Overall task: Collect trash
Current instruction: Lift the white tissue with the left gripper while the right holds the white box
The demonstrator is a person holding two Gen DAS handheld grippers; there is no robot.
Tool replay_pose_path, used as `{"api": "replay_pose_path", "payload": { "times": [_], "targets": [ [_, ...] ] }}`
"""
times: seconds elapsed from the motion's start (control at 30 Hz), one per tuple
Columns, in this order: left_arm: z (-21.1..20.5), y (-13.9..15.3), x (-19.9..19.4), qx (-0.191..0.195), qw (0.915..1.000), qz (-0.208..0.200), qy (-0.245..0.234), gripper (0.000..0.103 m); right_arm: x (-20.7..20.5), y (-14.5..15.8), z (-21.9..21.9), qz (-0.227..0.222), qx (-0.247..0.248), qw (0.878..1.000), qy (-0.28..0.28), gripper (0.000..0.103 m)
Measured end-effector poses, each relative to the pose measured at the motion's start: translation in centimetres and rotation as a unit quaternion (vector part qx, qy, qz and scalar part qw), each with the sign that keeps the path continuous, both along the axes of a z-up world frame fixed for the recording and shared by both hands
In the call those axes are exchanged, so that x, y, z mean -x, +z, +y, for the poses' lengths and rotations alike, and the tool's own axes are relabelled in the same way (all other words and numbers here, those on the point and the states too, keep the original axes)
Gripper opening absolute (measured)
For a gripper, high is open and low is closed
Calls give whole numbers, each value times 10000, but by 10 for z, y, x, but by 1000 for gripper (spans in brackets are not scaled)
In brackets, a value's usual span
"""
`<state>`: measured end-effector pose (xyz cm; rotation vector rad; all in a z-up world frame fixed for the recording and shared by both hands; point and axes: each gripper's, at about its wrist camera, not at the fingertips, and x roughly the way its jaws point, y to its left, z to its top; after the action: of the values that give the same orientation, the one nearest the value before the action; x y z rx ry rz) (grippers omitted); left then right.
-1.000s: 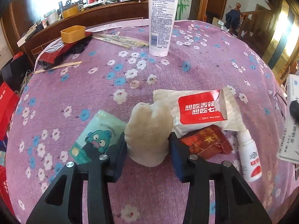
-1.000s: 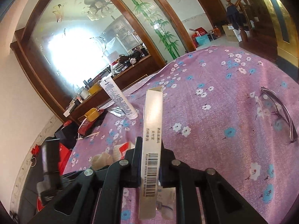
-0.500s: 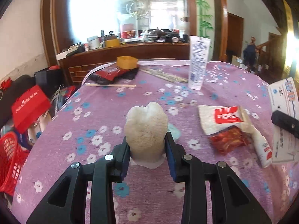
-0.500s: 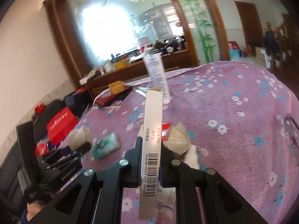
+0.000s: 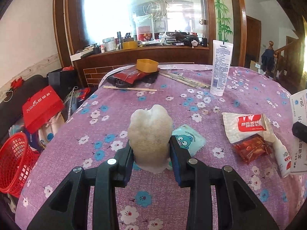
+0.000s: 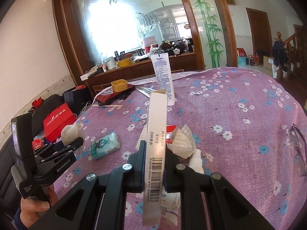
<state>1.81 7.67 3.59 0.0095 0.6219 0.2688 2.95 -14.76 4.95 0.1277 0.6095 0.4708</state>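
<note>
Purple flowered tablecloth (image 5: 119,118), left wrist view: your left gripper (image 5: 151,159) is clamped on the crumpled tissue wad (image 5: 150,134), lifted clear of the cloth; its jaws have just been closing on it, and the red basket (image 5: 13,161) stands below the table's left edge. Same cloth, right wrist view: your right gripper (image 6: 154,164) pinches the flat medicine box (image 6: 155,149) upright and tight, with the wet-wipe wrapper (image 6: 172,136) left behind it. Step in hand, by my reading: carrying; next, likely swing both loads over that basket and release.
</note>
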Motion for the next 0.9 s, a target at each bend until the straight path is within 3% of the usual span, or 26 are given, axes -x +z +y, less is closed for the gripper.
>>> {"api": "replay_pose_path", "payload": {
  "times": [0.9],
  "targets": [
    [-7, 2, 6, -245, 9996, -133, -76, 33, 3, 1, 6, -59, 86, 9999, 67, 14]
  ]
}}
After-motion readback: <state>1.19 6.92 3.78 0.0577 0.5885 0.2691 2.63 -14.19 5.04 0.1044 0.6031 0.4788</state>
